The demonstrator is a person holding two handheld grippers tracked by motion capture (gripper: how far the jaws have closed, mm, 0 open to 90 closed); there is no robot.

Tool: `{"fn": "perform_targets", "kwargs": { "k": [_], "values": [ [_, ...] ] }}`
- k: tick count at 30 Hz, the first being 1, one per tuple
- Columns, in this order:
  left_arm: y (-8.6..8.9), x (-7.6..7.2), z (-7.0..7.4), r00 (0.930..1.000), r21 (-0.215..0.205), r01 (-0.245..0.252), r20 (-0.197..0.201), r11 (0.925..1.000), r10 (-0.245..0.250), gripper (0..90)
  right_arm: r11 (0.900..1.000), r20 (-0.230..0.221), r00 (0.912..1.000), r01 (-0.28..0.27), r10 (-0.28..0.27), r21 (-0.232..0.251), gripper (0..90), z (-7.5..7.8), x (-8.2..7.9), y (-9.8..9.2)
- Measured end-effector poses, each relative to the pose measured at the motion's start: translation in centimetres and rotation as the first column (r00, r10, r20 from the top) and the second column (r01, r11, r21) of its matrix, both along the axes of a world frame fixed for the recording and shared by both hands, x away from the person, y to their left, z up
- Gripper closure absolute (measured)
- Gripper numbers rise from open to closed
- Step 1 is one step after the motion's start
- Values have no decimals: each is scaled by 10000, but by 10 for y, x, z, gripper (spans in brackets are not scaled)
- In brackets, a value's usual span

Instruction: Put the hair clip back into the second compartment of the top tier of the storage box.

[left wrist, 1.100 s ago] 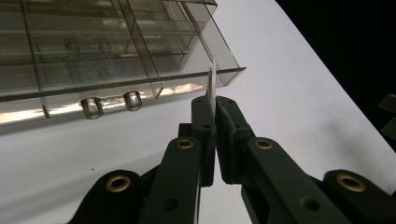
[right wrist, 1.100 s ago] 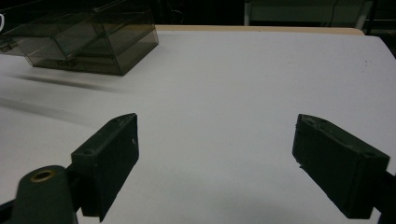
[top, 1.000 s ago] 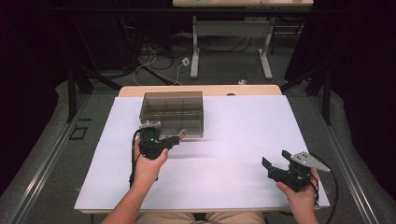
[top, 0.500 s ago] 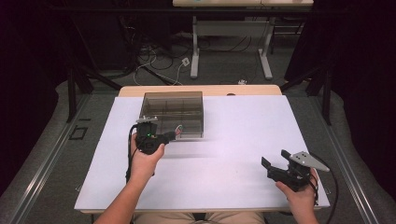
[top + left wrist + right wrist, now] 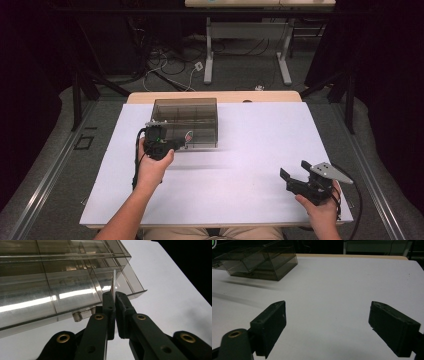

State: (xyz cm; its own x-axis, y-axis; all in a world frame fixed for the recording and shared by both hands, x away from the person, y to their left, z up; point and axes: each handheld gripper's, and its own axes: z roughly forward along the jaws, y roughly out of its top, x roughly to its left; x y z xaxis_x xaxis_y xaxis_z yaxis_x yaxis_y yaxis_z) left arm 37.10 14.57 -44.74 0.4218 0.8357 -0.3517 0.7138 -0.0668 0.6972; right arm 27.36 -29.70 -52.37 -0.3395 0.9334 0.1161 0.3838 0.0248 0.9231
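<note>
A smoky see-through compartment box (image 5: 186, 119) stands at the back left of the white table (image 5: 260, 145). My left gripper (image 5: 177, 144) hovers at the box's front edge. In the left gripper view its jaws (image 5: 115, 296) are shut on a thin white flat piece (image 5: 114, 281), seen edge-on and sticking up toward the box (image 5: 50, 287). The right gripper (image 5: 294, 176) rests near the table's front right corner, jaws wide apart. The right gripper view shows nothing between its pads (image 5: 272, 320), with the box (image 5: 262, 260) far off at the upper left.
A small latch (image 5: 78, 316) sits on the box's front edge. Beyond the table's wooden back edge (image 5: 215, 96) are desk legs and cables on the floor. Bare white table surface lies between the two hands.
The left hand has shifted slightly left and toward the box's front edge with the thin piece in its jaws. The right hand has not moved.
</note>
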Motion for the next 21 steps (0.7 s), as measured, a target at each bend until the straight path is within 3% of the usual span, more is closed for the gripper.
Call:
{"fn": "perform_targets", "kwargs": {
  "k": [2, 7, 21],
  "values": [
    [1, 2, 1, 9999, 85, 79, -115, 9999, -78, 875, 10000, 36, 10000, 9, -9, 6, 143, 0, 0, 0],
    [3, 6, 0, 10000, 151, 30, -15, 9999, -30, 875, 10000, 28, 10000, -16, 16, 3, 143, 0, 0, 1],
    [3, 17, -5, 9999, 818, -81, 83, 9966, 74, 875, 10000, 3, 10000, 30, -30, 47, 143, 0, 0, 0]
  ]
}}
